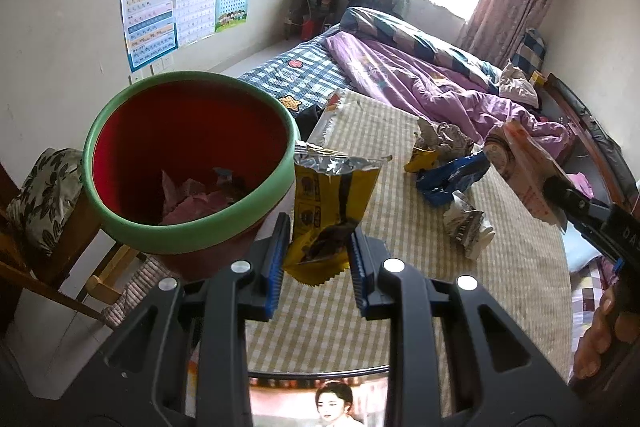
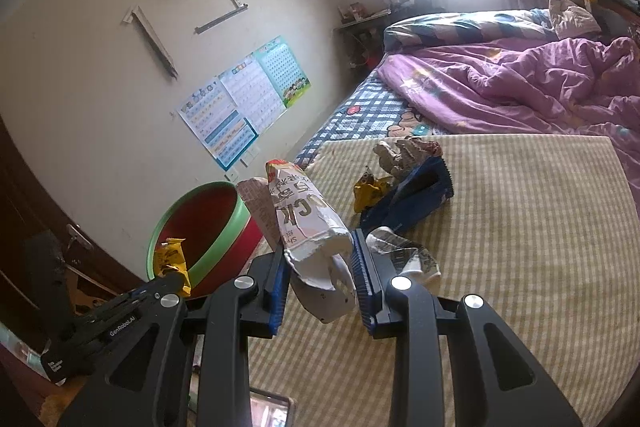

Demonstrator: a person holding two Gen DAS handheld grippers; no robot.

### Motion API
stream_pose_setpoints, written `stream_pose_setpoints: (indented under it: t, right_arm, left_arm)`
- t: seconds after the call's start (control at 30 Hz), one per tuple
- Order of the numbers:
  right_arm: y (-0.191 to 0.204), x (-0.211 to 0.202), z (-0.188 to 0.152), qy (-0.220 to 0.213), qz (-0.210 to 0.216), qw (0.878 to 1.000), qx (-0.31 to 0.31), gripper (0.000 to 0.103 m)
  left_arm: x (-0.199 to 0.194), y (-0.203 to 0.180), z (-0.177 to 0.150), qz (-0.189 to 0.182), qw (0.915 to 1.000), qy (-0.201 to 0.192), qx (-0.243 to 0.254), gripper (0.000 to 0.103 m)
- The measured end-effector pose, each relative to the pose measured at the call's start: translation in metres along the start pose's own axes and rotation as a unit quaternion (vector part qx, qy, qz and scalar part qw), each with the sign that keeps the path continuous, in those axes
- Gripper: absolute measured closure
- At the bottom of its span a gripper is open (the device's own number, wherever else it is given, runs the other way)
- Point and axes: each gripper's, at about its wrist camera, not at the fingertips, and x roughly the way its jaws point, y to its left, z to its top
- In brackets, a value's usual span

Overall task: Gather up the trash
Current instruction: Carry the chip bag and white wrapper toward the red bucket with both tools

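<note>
My left gripper (image 1: 318, 251) is shut on a yellow snack wrapper (image 1: 334, 203) and holds it beside the rim of a red bin with a green rim (image 1: 188, 163); scraps lie inside the bin. My right gripper (image 2: 318, 275) is shut on a white snack bag (image 2: 304, 215) above the checked mat (image 2: 520, 227); the bag also shows at the right of the left wrist view (image 1: 528, 171). The bin shows left of it (image 2: 200, 227). On the mat lie a blue wrapper (image 2: 412, 199), a small yellow wrapper (image 2: 370, 191), crumpled paper (image 2: 404, 151) and a crumpled white wrapper (image 2: 404, 255).
A bed with a purple quilt (image 1: 440, 75) lies behind the mat. A wooden chair with a leaf-print cushion (image 1: 44, 195) stands left of the bin. Posters (image 1: 184, 7) hang on the wall. A phone screen (image 1: 320, 403) lies at the near edge.
</note>
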Motion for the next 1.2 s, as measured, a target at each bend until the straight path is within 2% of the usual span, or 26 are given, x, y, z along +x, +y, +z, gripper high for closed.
stream_pose_setpoints:
  t: [0.77, 1.2]
  right_arm:
    - [0.056, 0.035, -0.008, 0.01, -0.012, 1.0, -0.004, 0.074]
    - [0.086, 0.054, -0.009, 0.005, -0.021, 1.0, 0.001, 0.074]
  left_arm:
    - [0.005, 0.057, 0.017, -0.016, 0.9999, 0.002, -0.003, 0.076]
    - [0.011, 0.085, 0.034, -0.027, 0.9996, 0.004, 0.012, 0.076]
